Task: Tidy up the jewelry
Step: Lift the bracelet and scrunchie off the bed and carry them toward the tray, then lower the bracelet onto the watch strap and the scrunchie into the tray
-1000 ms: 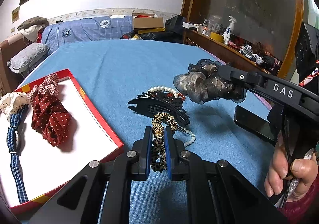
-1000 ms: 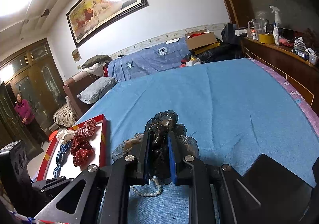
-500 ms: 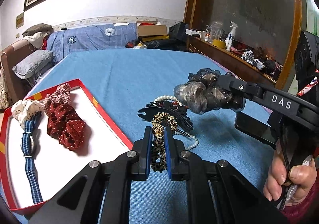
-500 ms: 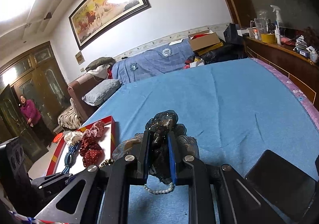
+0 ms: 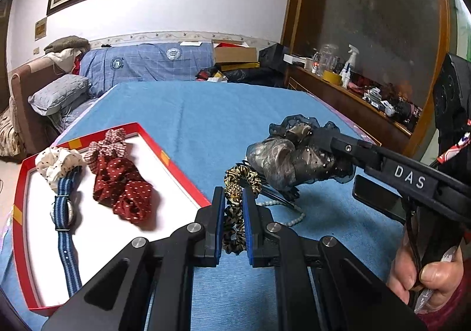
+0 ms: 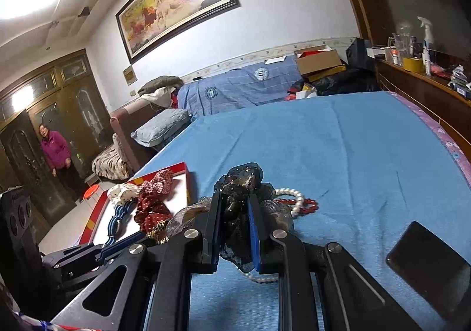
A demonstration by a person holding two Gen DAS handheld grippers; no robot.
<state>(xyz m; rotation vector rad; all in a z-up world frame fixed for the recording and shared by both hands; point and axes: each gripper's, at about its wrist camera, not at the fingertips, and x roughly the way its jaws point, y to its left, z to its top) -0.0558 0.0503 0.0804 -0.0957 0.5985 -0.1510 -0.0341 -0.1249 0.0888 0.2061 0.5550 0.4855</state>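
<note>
My left gripper [image 5: 232, 195] is shut on a leopard-print scrunchie [image 5: 235, 213], lifted off the blue bed cover just right of the red-rimmed tray [image 5: 176, 166]. In the tray lie a dark red dotted scrunchie [image 5: 123, 192], a checked one [image 5: 107, 144], a white dotted one [image 5: 57, 164] and a blue striped watch [image 5: 63, 213]. My right gripper [image 6: 234, 200] is shut on a dark sheer scrunchie [image 6: 241, 181], seen held above the bed to the right in the left wrist view [image 5: 291, 160]. A pearl necklace [image 6: 290, 194], red beads [image 6: 306, 204] and a black hair clip [image 5: 276, 195] lie on the cover beneath.
A black phone [image 6: 426, 254] lies on the bed cover [image 6: 323, 139] at the right. A wooden shelf [image 5: 353, 95] with bottles runs along the right side. Pillows and a sofa stand at the back left. A person [image 6: 56, 151] stands by the dark wardrobe doors.
Both grippers have risen and shifted with their scrunchies. The leopard scrunchie now hangs clear of the hair clip and pearls, and the tray shows more fully on the left.
</note>
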